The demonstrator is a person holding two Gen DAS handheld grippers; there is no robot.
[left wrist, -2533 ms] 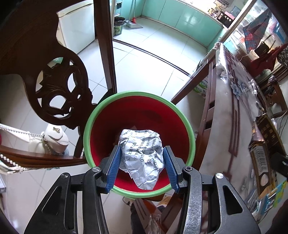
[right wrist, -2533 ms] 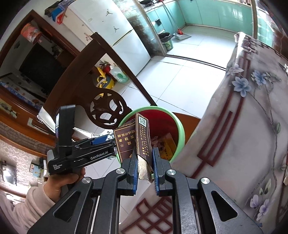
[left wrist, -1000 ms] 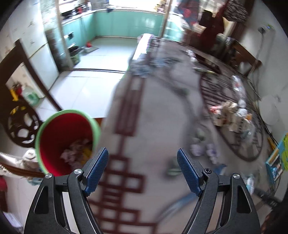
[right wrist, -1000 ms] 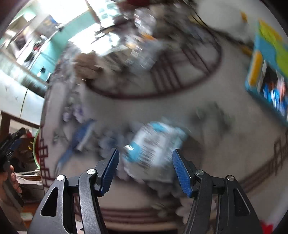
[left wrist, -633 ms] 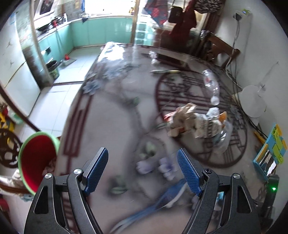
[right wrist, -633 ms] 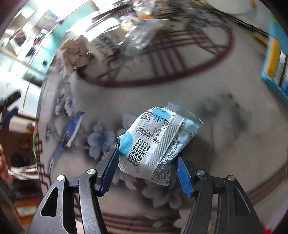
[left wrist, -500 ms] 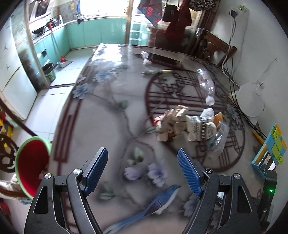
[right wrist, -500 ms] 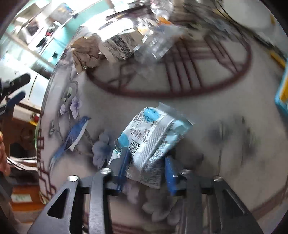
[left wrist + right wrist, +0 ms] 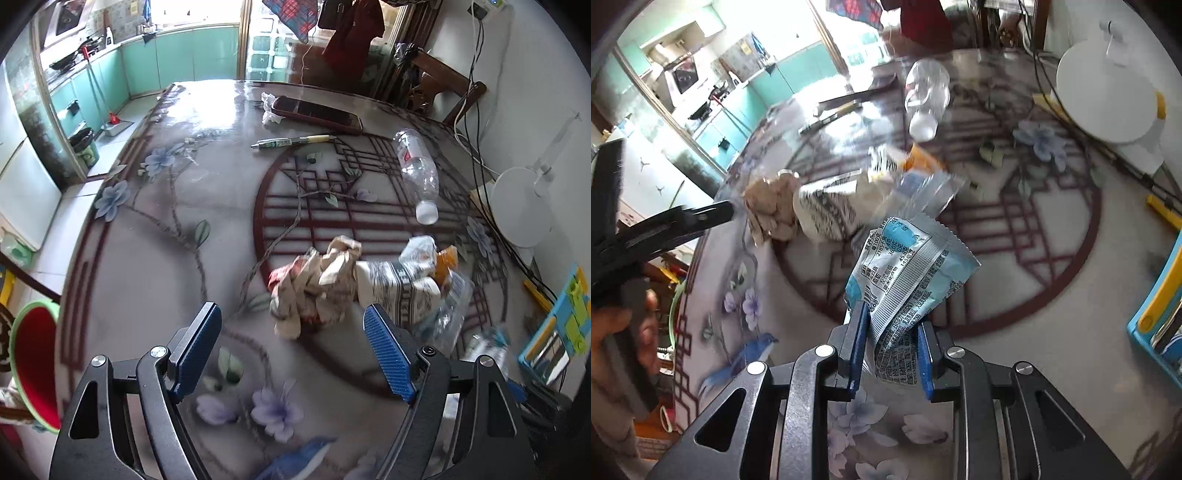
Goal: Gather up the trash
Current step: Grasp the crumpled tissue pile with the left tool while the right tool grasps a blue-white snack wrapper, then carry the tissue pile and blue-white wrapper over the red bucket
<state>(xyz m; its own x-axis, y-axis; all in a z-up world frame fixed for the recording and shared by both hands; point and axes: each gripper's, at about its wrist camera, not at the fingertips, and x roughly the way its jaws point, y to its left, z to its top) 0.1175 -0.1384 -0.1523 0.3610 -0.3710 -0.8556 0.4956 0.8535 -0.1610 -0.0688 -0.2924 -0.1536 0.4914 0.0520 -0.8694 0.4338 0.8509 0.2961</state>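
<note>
The right hand-held gripper [image 9: 891, 345] is clamping a blue-and-white wrapper [image 9: 905, 273] above the bench [image 9: 1015, 295]; the left hand-held gripper [image 9: 291, 350] is hovering wide open, empty, before crumpled paper [image 9: 314, 288] mid-bench.

A: From my left wrist camera, the red bin [image 9: 31, 363] is cut off by the picture's left edge; I can't see into it. The blue bird printed on the tablecloth [image 9: 147, 258] is smeared with blur at the bottom edge.

B: And the right wrist view?

A: The lower end of the blue-and-silver snack wrapper [image 9: 905, 280] is hidden between my right gripper [image 9: 891, 334] pads. Behind it the crumpled paper [image 9: 768, 210] and the clear bottle [image 9: 925, 96] are blurred, and I can't read the wrapper's small print.
</note>
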